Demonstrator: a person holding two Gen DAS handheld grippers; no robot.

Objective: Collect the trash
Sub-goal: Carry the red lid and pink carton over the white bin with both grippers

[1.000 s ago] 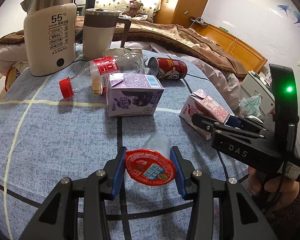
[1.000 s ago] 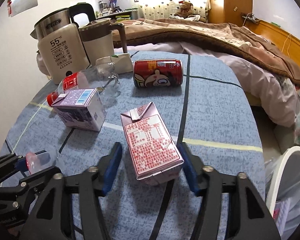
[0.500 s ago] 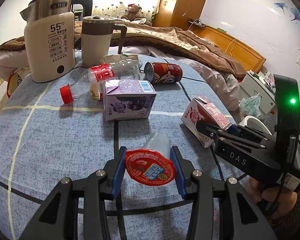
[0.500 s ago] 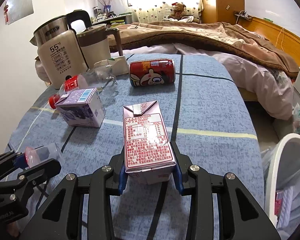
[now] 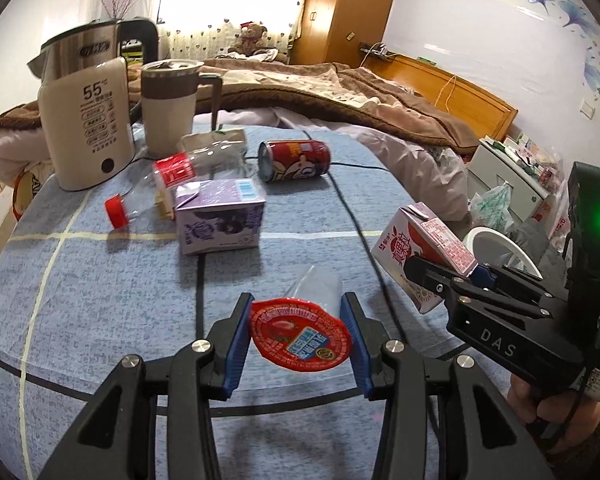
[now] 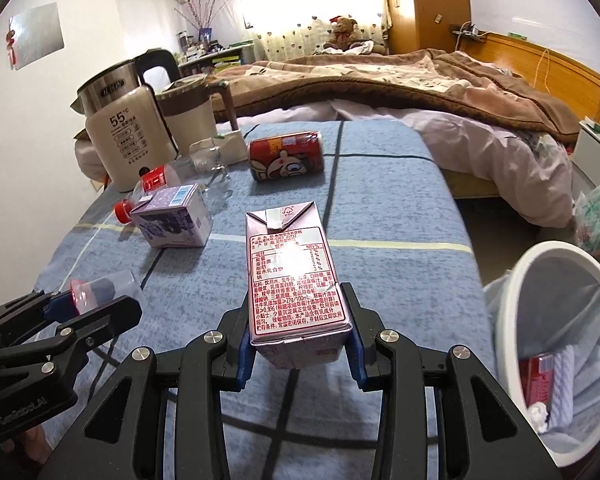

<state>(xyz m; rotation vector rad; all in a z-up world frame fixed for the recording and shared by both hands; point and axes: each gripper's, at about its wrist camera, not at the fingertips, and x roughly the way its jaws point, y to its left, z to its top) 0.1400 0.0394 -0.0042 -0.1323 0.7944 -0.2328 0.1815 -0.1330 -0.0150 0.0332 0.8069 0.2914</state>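
Left gripper [image 5: 296, 334] is clamping a cup [image 5: 300, 336]; right gripper [image 6: 298, 336] is clamping a carton [image 6: 292, 276], both lifted clear for carrying to the bin [image 6: 516, 276].

— Which markings can be read?

— "55°C" is printed in dark figures on the cream kettle [image 5: 86, 120], upper left of the left wrist view. "DAS" is lettered in white on the black body of the right gripper [image 5: 446, 276], lower right.

— And on the cartons?

— Dense red Chinese print and "FSC" are seen on the pink carton [image 6: 294, 276]; a barcode is carried by the purple carton [image 5: 220, 216].
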